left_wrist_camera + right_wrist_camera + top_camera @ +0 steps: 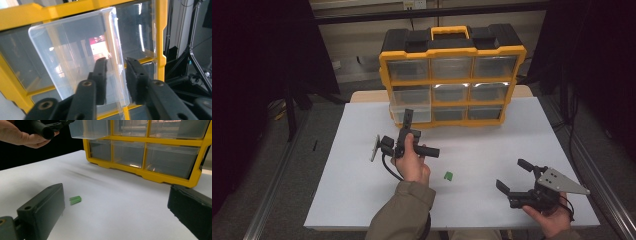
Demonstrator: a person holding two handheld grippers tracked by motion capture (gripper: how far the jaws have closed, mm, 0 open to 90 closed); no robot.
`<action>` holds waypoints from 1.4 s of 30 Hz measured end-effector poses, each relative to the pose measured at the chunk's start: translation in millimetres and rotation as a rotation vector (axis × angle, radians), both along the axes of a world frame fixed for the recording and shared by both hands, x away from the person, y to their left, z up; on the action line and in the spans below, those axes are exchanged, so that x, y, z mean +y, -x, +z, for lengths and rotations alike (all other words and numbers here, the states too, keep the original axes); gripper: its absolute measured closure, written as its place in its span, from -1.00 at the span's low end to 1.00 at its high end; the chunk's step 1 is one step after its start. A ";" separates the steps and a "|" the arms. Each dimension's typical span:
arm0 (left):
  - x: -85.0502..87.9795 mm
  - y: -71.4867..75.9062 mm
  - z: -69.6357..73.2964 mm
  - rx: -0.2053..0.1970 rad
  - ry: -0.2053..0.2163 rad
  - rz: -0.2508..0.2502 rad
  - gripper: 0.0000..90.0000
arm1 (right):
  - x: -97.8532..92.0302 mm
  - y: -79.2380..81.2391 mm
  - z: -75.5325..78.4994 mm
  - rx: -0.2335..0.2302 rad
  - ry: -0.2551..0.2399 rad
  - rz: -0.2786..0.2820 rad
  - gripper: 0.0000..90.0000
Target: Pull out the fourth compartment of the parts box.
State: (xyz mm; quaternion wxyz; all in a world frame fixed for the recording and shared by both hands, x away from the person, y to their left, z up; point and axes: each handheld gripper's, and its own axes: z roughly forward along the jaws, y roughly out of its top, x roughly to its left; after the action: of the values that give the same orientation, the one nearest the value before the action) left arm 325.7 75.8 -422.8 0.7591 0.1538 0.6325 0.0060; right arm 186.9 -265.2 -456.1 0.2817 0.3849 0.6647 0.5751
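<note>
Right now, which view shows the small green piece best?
The right gripper view: the green piece lies close on the white table, apart from the jaws. The high view gives it as a small speck between both hands.

Organizer (452, 75): contents of its clear bins too small and glare-washed to tell from the high view; in the right gripper view its top and right side are cut off by the frame.

Pulled-out drawer (75, 62) of the organizer: lower edge hidden behind the left gripper (115, 82); whether the pads press its front lip cannot be told.

Green piece (448, 175), in front of the organizer: too small to identify.

Right gripper (115, 212): jaw tips cut off at the frame's bottom and right edges.
</note>
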 end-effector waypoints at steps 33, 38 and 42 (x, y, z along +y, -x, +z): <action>11.8 8.2 -4.8 -0.109 -0.380 -0.165 -0.34 | 0.4 -0.1 -0.3 0.001 0.006 0.005 -0.98; 14.8 10.6 -6.4 -0.129 -0.463 -0.190 -0.50 | 0.3 0.1 -0.1 0.001 0.004 0.007 -0.98; 16.2 12.0 -6.3 -0.136 -0.491 -0.197 -0.61 | 0.3 -0.1 -0.4 0.000 0.007 0.006 -0.98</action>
State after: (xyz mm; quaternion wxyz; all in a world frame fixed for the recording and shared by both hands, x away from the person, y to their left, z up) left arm 313.7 91.9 -429.0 0.7369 0.3932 0.5415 0.0955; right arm 187.1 -264.9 -456.5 0.2813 0.3821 0.6678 0.5736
